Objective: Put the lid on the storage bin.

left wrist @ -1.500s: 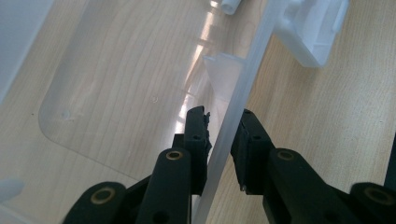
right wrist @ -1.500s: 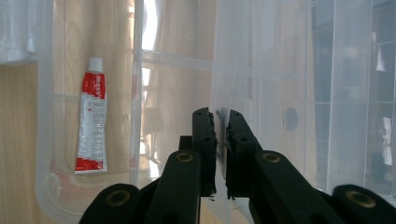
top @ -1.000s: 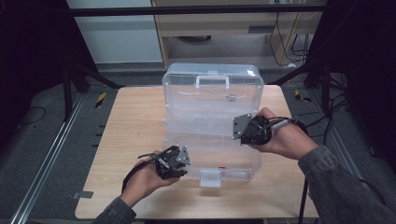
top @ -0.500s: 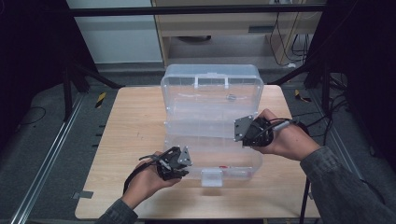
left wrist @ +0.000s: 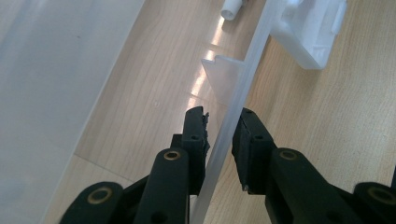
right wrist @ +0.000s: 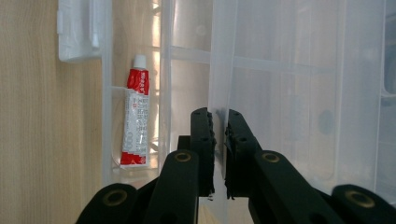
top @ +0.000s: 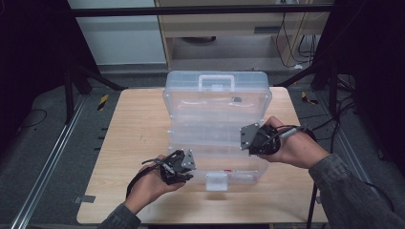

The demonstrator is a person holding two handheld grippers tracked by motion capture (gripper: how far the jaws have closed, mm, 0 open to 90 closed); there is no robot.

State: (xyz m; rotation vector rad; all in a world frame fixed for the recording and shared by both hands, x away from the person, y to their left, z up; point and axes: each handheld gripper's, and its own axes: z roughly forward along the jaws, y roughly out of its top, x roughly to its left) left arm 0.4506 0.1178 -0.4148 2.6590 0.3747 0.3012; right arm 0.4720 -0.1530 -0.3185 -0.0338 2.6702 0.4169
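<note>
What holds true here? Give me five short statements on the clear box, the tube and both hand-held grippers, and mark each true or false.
1. The clear plastic box sits on a wooden table. True.
2. The left hand-held gripper is clamped on a red tube. False: its jaws straddle the box's thin clear edge.
3. A red and white tube lies inside a compartment of the box. True.
4. The right hand-held gripper hangs far from the box. False: its jaws are closed on a clear panel of the box.
5. The tube's white cap is off. False: the cap is on the tube.
</note>
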